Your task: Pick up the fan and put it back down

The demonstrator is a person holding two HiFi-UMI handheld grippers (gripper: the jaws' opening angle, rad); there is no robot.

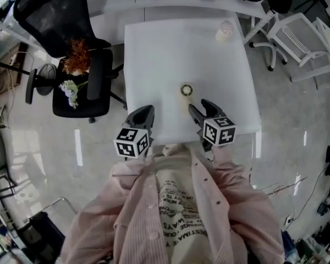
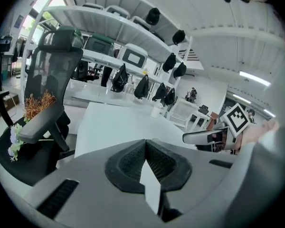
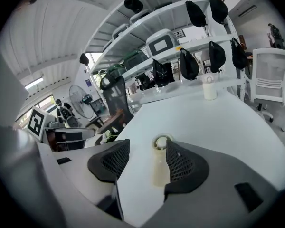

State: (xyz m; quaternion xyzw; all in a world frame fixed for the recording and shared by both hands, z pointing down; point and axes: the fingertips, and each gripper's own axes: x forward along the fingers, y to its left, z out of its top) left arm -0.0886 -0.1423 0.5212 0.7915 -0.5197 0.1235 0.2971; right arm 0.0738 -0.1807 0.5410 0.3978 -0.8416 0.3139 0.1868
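A small cream hand-held fan [image 1: 186, 90] lies flat on the white table [image 1: 154, 54], its round head away from me and its handle pointing toward me. My right gripper [image 1: 198, 105] is open just short of it; in the right gripper view the fan [image 3: 161, 151] lies between the jaws, its handle close against the right pad [image 3: 180, 163] and apart from the left one. My left gripper [image 1: 144, 111] hovers over the table's near edge, left of the fan, with its jaws shut on nothing [image 2: 146, 144].
A white cup [image 1: 224, 32] stands near the table's far right corner. A black office chair [image 1: 77, 65] carrying dried flowers stands left of the table, and a white chair [image 1: 297, 37] at the right. Shelves with bags run along the back.
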